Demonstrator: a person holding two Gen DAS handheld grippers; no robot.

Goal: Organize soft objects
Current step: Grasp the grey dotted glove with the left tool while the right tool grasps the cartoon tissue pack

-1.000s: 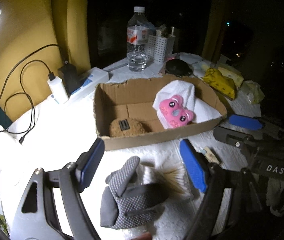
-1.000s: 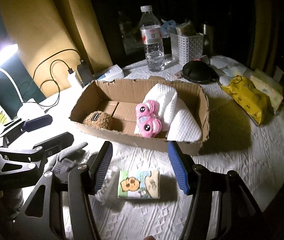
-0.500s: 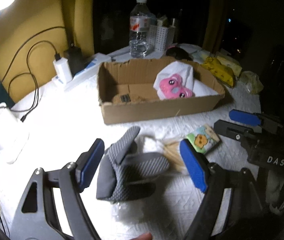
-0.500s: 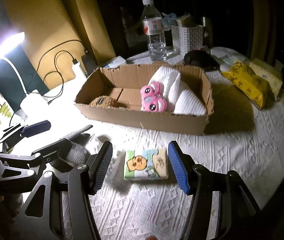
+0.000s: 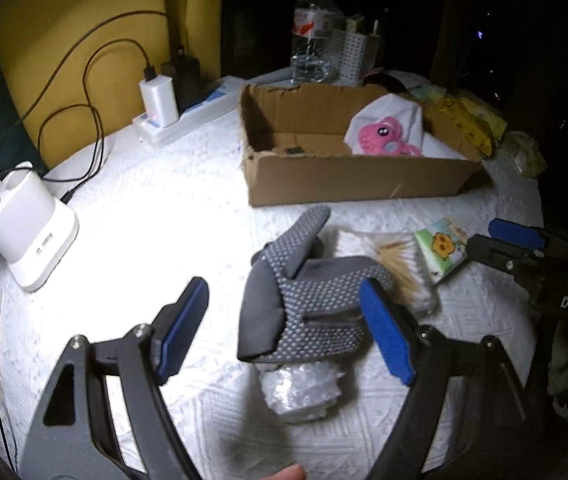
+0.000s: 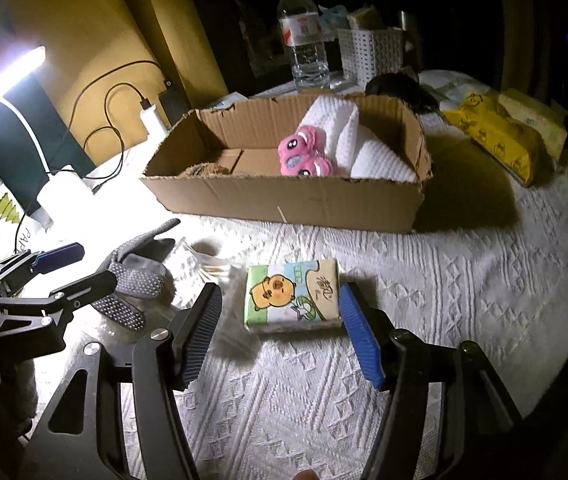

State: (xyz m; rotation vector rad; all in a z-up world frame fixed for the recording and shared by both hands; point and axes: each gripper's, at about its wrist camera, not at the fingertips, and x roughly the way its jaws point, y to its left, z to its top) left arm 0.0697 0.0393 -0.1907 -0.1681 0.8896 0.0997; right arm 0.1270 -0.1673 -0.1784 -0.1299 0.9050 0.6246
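Note:
A grey dotted glove (image 5: 315,300) lies on the white tablecloth between the jaws of my open left gripper (image 5: 284,328); it also shows in the right wrist view (image 6: 136,276). A cartoon tissue pack (image 6: 293,294) lies between the jaws of my open right gripper (image 6: 284,336), not gripped; it also shows in the left wrist view (image 5: 441,248). The cardboard box (image 6: 284,200) behind holds a pink plush (image 6: 303,156), white towels (image 6: 343,136) and a brown plush (image 6: 204,170).
A bag of cotton swabs (image 5: 395,268) lies between glove and tissue pack. A crumpled plastic wrap (image 5: 299,388) sits under the glove. A power strip with chargers (image 5: 180,116), a white holder (image 5: 28,224), a water bottle (image 6: 303,36), a white basket (image 6: 371,54) and yellow packs (image 6: 495,136) ring the table.
Both grippers have drawn back and lowered toward the table. The left one now frames the glove and the right one frames the tissue pack more closely. Both stay open.

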